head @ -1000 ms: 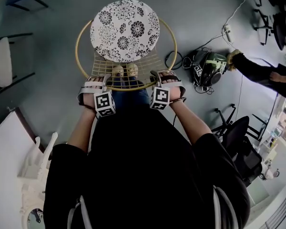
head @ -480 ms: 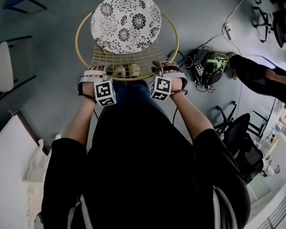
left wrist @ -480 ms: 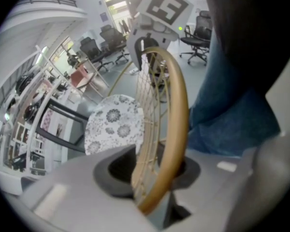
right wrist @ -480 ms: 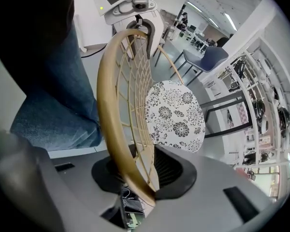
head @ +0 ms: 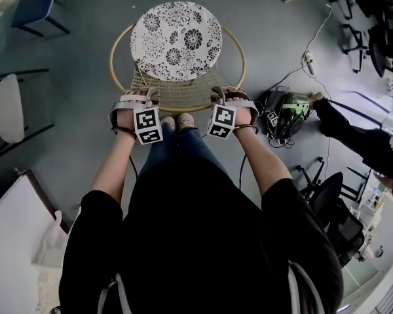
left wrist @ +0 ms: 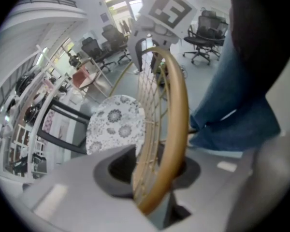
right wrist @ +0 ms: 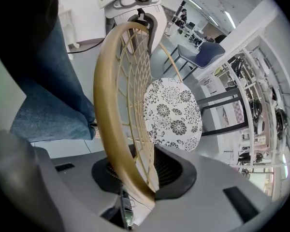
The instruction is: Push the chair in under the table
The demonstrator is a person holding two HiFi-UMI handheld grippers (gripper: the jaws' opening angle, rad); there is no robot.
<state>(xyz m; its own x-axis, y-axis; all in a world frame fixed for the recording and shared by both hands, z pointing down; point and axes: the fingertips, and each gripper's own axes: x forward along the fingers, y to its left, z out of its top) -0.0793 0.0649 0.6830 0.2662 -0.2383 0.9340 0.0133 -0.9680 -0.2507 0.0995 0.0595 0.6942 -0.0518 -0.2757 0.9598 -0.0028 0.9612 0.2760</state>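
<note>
Wicker chair (head: 177,44) clamped at its back by left tongs (head: 143,98) and right tongs (head: 221,97); it stands on open floor (head: 78,123), not yet under any surface.

A grey floor (head: 78,149) fills the room, with a white cable (head: 322,22) trailing across it. Black office chairs (head: 327,195) stand at the right and a white-seated chair (head: 8,108) at the left.
</note>
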